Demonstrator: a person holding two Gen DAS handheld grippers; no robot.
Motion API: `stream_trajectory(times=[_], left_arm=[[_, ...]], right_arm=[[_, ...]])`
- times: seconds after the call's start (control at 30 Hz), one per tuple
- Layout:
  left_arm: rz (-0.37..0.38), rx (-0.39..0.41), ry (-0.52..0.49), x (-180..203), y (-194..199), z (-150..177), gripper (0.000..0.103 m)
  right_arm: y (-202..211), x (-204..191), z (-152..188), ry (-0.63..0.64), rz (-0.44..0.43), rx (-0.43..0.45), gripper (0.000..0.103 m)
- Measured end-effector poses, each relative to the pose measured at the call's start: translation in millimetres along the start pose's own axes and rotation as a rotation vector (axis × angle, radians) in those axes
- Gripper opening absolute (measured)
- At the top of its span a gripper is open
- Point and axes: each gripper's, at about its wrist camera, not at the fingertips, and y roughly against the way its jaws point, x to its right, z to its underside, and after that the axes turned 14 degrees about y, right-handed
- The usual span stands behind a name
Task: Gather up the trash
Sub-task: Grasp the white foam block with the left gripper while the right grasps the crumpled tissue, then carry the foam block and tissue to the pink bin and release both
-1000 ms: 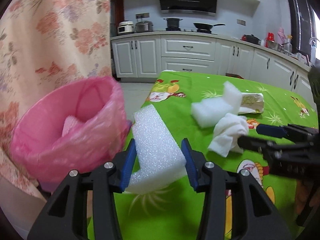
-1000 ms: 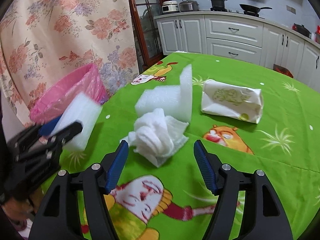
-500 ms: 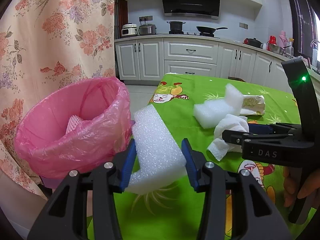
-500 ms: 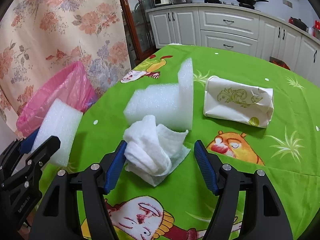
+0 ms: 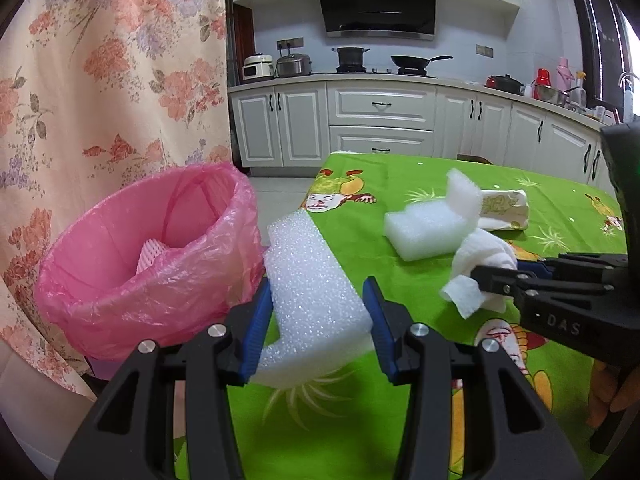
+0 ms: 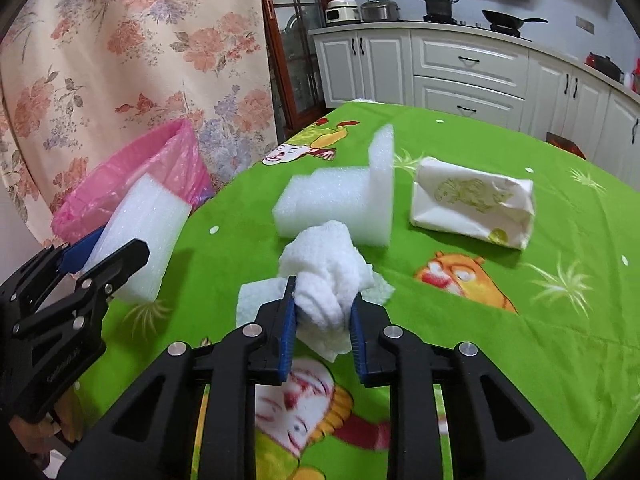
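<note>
My left gripper (image 5: 316, 308) is shut on a white foam block (image 5: 312, 292) and holds it above the table's left edge, beside the pink-bagged bin (image 5: 132, 260); the block also shows in the right wrist view (image 6: 140, 236). My right gripper (image 6: 324, 300) is shut on a crumpled white tissue (image 6: 328, 276) that rests on the green tablecloth (image 6: 500, 340). The tissue also shows in the left wrist view (image 5: 480, 260). An L-shaped white foam piece (image 6: 340, 204) and a white paper packet (image 6: 472, 204) lie just beyond it.
The bin (image 6: 132, 176) stands off the table's left edge, with a pale item inside. A floral curtain (image 5: 100, 80) hangs behind it. White kitchen cabinets (image 5: 380, 120) line the far wall. My left gripper's body (image 6: 60, 308) is close to the right gripper's left side.
My right gripper has closed on the crumpled tissue; it was open around it before. My left gripper still holds the foam block and has shifted only slightly.
</note>
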Motion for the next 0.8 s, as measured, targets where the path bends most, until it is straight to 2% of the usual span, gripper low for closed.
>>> stream_trajectory(times=[0.4,0.8], left_arm=[[0.086,-0.036,-0.049,38.9,13.1,17.8,0.045],[0.107,-0.061,-0.058,49.2,14.3,24.5,0.045]], right_arm=[[38.4,17.6,31.6,-0.021,0.077,0.011,0.023],[74.8,25.6,42.2,-0.005,0.134,0.053,0.023]])
